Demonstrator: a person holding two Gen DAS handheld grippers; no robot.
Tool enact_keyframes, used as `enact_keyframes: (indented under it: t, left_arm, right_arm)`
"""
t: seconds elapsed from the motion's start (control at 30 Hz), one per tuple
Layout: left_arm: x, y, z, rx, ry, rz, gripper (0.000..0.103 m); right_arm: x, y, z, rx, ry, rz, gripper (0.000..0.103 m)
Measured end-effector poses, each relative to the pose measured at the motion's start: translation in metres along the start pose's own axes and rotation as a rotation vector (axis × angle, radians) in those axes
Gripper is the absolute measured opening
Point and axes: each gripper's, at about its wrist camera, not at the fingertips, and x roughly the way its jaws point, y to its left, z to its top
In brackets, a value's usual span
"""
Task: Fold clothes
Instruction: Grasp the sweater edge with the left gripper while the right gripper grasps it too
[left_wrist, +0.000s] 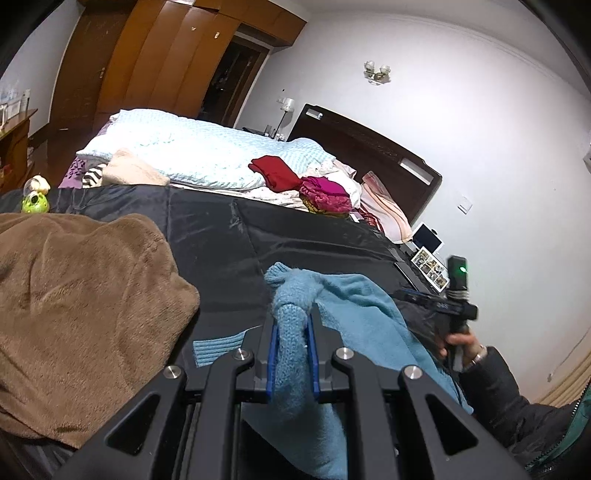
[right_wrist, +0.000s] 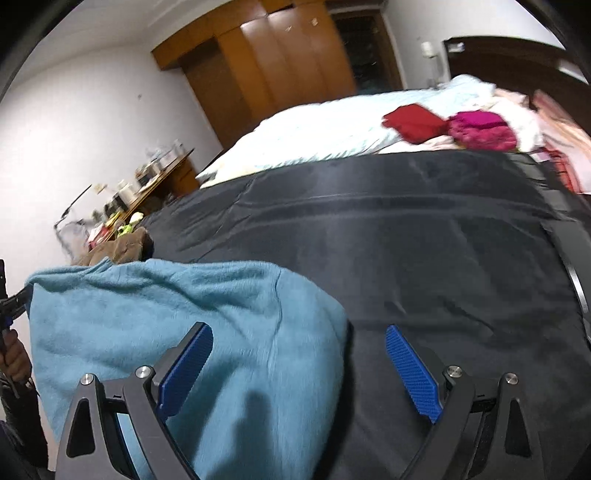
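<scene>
Left wrist view: we are clamping the left gripper fingers on a bunched fold of the light blue knit sweater. It is draping rightward over the black bedspread, long axis running across us between both hands. Our right gripper fingers are standing wide apart, holding nothing, the sweater's edge lying beneath them. Farther off, red clothes are lying on the bed.

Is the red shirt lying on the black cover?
No, the red garment lies farther back on the pale blue quilt, beyond the black cover.
</scene>
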Motion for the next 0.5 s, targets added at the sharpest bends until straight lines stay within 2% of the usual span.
enact_keyframes:
  t: [0.27, 0.37, 0.4, 0.43, 0.47, 0.5]
  left_arm:
    - [0.002, 0.013, 0.0, -0.037, 0.01, -0.005, 0.015]
    - [0.001, 0.014, 0.0, -0.036, 0.008, -0.002, 0.015]
    - [0.001, 0.013, 0.0, -0.034, 0.008, -0.001, 0.015]
    - [0.001, 0.013, 0.001, -0.031, 0.006, -0.001, 0.015]
    - [0.0, 0.012, 0.002, -0.029, 0.005, 0.0, 0.015]
    - [0.0, 0.011, 0.002, -0.027, 0.003, 0.0, 0.016]
  right_arm:
    - [0.061, 0.002, 0.022, -0.04, 0.121, 0.136, 0.097]
    - [0.075, 0.01, 0.019, -0.08, 0.152, 0.148, 0.096]
    - [0.076, 0.013, 0.017, -0.097, 0.161, 0.145, 0.09]
    - [0.078, 0.016, 0.015, -0.114, 0.169, 0.142, 0.074]
    - [0.079, 0.019, 0.012, -0.123, 0.177, 0.137, 0.053]
    - [0.079, 0.021, 0.01, -0.123, 0.186, 0.129, 0.047]
